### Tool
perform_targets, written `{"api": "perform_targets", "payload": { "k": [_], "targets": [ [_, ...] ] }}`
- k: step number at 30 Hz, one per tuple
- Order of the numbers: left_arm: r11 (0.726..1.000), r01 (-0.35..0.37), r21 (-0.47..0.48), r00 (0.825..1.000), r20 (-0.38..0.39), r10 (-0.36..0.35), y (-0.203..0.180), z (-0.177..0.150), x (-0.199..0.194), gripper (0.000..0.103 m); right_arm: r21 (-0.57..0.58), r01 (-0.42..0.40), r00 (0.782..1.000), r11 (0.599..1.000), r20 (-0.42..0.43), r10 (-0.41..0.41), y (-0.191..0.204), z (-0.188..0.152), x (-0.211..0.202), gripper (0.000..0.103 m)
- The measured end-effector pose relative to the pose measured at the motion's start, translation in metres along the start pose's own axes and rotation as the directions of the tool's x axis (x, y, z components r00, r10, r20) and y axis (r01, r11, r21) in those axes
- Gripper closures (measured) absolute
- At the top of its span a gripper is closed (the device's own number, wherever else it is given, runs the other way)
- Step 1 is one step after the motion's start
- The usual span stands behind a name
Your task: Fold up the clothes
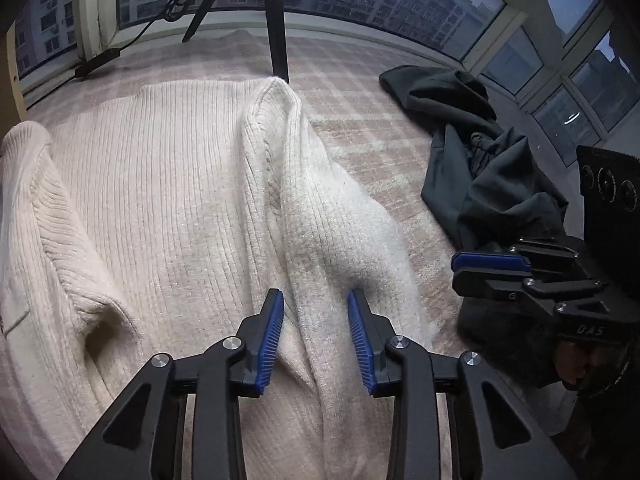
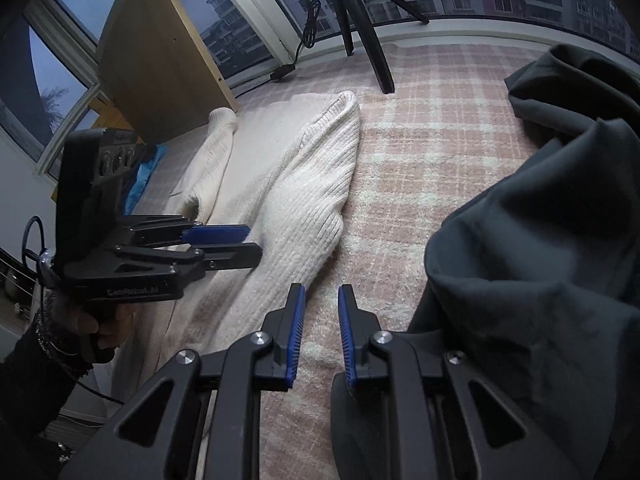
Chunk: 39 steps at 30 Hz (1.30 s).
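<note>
Your checked blanket (image 2: 420, 152) runs bare to the window ledge between the cream sweater (image 1: 168, 208) and dark garment (image 2: 540, 260). The sweater lies lengthwise toward the window (tripod leg (image 1: 278, 32) beyond). Your left gripper (image 1: 316, 312) straddles a sweater fold, jaws apart; your right gripper (image 2: 322, 308) gapes narrowly, empty

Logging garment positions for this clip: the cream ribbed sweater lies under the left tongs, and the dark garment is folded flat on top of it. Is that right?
Not quite. The dark garment is not on the cream ribbed sweater; it lies crumpled beside it on the checked blanket, apart, as the left wrist view shows. The sweater does lie under the left tongs.
</note>
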<state>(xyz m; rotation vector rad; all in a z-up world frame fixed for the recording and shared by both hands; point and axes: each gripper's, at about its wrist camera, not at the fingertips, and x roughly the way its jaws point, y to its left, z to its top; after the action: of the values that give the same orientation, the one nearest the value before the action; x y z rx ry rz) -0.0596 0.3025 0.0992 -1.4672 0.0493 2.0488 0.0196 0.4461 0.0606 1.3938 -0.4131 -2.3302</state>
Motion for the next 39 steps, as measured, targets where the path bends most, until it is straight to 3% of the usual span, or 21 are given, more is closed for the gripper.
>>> {"api": "perform_targets", "payload": {
  "k": [1,4,6,9,11,12,15,18,23,28,31,32,34,36,39],
  "targets": [
    [1.000,-0.002,0.011,1.000,-0.006,0.003,-0.002,0.000,0.001,0.073,0.004,-0.002,1.000,1.000,0.000,0.002,0.000,0.000,0.001,0.086],
    [0.999,0.004,0.051,1.000,-0.016,-0.004,-0.012,-0.002,0.004,0.100,0.003,-0.006,1.000,1.000,-0.001,0.006,0.001,0.000,0.001,0.086],
    [0.998,0.024,0.053,1.000,0.003,-0.025,-0.014,-0.002,-0.003,0.100,-0.018,-0.016,1.000,1.000,0.000,0.016,0.005,-0.002,0.000,0.086],
    [0.988,0.152,-0.038,0.987,0.054,-0.149,0.002,0.001,-0.027,0.100,-0.084,-0.021,1.000,0.996,-0.009,0.020,0.015,-0.008,0.001,0.081],
    [0.976,0.204,-0.080,0.976,0.095,-0.196,0.014,0.003,-0.043,0.100,-0.144,-0.004,1.000,0.990,-0.015,0.002,0.024,-0.013,0.005,0.060],
    [0.970,0.223,-0.098,0.970,0.116,-0.211,0.021,0.003,-0.051,0.100,-0.180,0.021,1.000,0.983,-0.010,-0.023,0.030,-0.016,0.008,0.058],
    [0.971,0.211,-0.113,0.971,0.141,-0.195,0.034,0.003,-0.063,0.100,-0.250,0.086,0.996,0.965,-0.009,-0.091,0.041,-0.018,0.018,0.058],
    [0.965,0.222,-0.138,0.968,0.145,-0.202,0.043,-0.002,-0.068,0.100,-0.245,0.054,0.998,0.968,-0.008,-0.057,0.041,-0.012,0.025,0.058],
    [0.953,0.253,-0.169,0.959,0.171,-0.225,0.055,-0.010,-0.074,0.100,-0.302,0.076,0.997,0.950,-0.009,-0.083,0.047,-0.001,0.040,0.058],
    [0.964,0.206,-0.170,0.973,0.142,-0.183,0.061,-0.014,-0.067,0.100,-0.311,0.080,0.996,0.947,-0.009,-0.087,0.051,0.011,0.052,0.058],
    [0.960,0.209,-0.189,0.973,0.135,-0.185,0.065,-0.016,-0.060,0.100,-0.355,0.143,0.989,0.924,0.011,-0.149,0.060,0.019,0.064,0.058],
    [0.961,0.197,-0.194,0.976,0.130,-0.174,0.066,-0.015,-0.058,0.100,-0.340,0.155,0.987,0.928,0.014,-0.160,0.058,0.022,0.065,0.065],
    [0.967,0.138,-0.212,0.987,0.110,-0.117,0.069,-0.015,-0.056,0.099,-0.233,0.140,0.990,0.962,0.003,-0.143,0.039,0.029,0.061,0.094],
    [0.971,0.108,-0.215,0.989,0.119,-0.084,0.069,-0.021,-0.063,0.099,-0.088,0.065,0.998,0.994,-0.013,-0.066,0.010,0.032,0.052,0.094],
    [0.984,0.053,-0.173,0.990,0.136,-0.029,0.054,-0.037,-0.082,0.099,-0.031,0.024,1.000,0.999,-0.012,-0.024,-0.006,0.031,0.048,0.094]
  ]
}}
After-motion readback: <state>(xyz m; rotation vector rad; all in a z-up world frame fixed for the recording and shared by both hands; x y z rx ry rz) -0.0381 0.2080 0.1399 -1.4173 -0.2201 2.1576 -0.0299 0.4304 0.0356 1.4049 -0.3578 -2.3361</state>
